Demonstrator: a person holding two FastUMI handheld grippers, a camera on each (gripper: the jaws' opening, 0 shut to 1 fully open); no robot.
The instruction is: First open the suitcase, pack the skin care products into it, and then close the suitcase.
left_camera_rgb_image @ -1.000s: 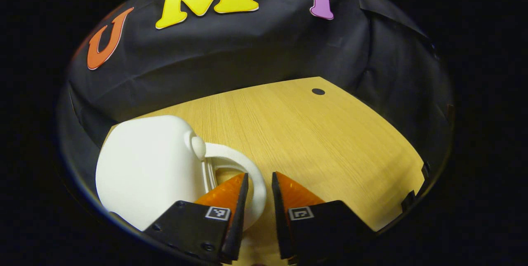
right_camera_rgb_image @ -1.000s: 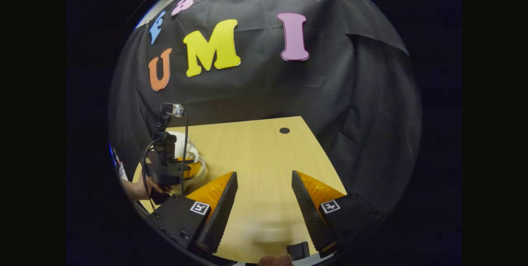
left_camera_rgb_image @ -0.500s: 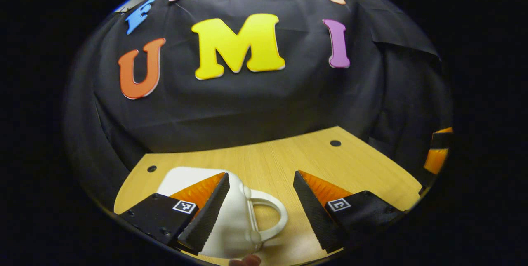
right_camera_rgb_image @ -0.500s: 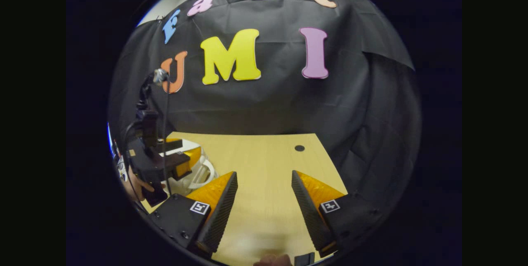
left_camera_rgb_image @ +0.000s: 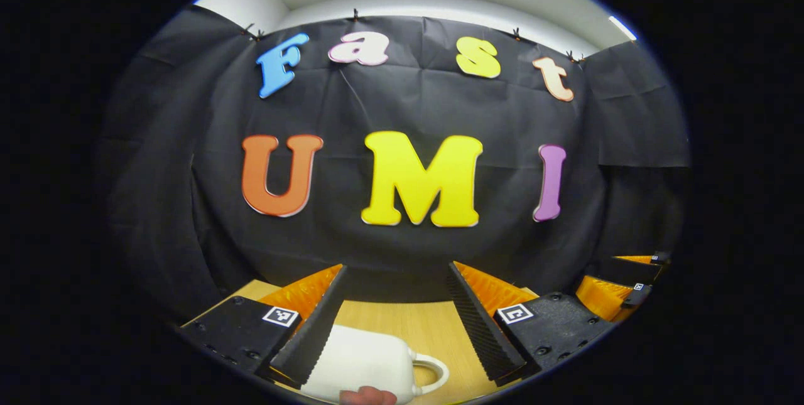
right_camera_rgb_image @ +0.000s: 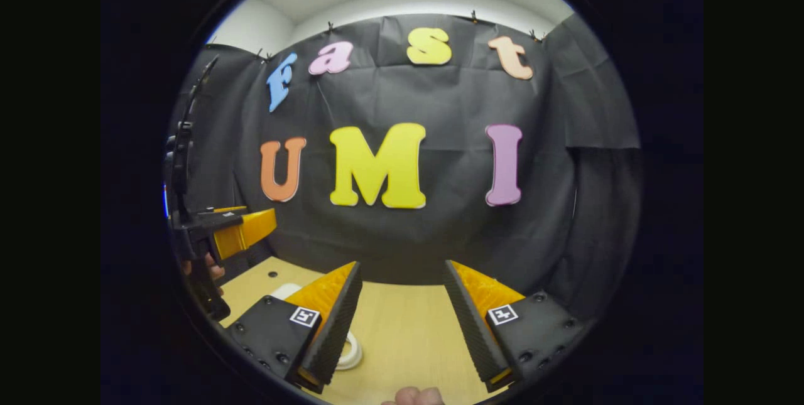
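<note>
**Inspector A:** State of the left gripper (left_camera_rgb_image: 397, 276)?

**Inspector B:** Fingers spread wide, nothing between them. It is raised above the desk (left_camera_rgb_image: 402, 324), facing the booth wall.

**Inspector A:** And the right gripper (right_camera_rgb_image: 402, 273)?

**Inspector B:** Fingers likewise wide apart and empty, above the same desk.

**Inspector A:** Location of the suitcase (left_camera_rgb_image: 363, 364)?

**Inspector B:** A small white case, lid shut, lying on the desk below the left gripper's fingers, handle (left_camera_rgb_image: 433, 373) towards the right. No gripper touches it. Its handle edge also appears beside the right gripper's left finger (right_camera_rgb_image: 333, 317).
</note>
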